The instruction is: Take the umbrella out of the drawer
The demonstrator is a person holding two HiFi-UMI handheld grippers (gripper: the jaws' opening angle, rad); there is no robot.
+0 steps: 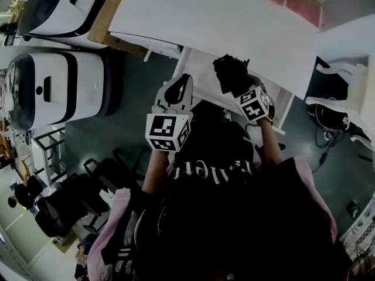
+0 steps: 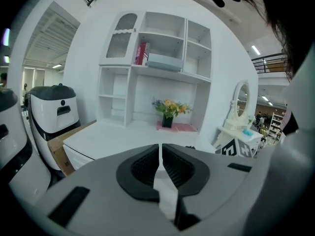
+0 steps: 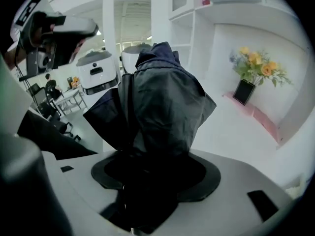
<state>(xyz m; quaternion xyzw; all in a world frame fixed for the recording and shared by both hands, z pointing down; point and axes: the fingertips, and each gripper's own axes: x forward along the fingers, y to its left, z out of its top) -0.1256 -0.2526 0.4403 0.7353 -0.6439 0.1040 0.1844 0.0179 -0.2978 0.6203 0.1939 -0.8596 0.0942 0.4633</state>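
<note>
**Umbrella clamped in R claw, up at desk's near edge**

Seeing R claw (image 3: 155, 176) clamped on dark folded umbrella (image 3: 162, 97): fabric bunched, filling the gap btw the jaws and sticking up well past the tips. Got desk top showing behind and beside it in R gripper view.

In head view, placing umbrella over near edge of white desk (image 1: 222, 22), just right of a white pulled-out part below that edge. Prob the drawer (image 1: 205, 78), but can't see inside, so can't confirm. Can't tell whether fabric touches desk edge.

Reading L claw (image 2: 161, 154) as closed and empty: pads together, only a thin slit btw them. Held just left of R claw, tips toward desk, apart from umbrella.

On far side of desk:
- Got dark vase w/ yellow-orange flowers (image 2: 170, 108) standing on pink mat (image 2: 179, 127)
- Set close to white shelf unit (image 2: 152, 58), w/ red book and pale box on an upper shelf

Around desk:
- Left: seeing cardboard box (image 2: 61, 149) just beside desk's side
- Further left: seeing white-and-black machines (image 1: 58, 86) on floor
- Right: seeing white vanity w/ oval mirror (image 2: 241, 97)

Bottom of head view filled by person's dark top (image 1: 222, 215) w/ pink sleeves, forearms reaching up to both claws
</note>
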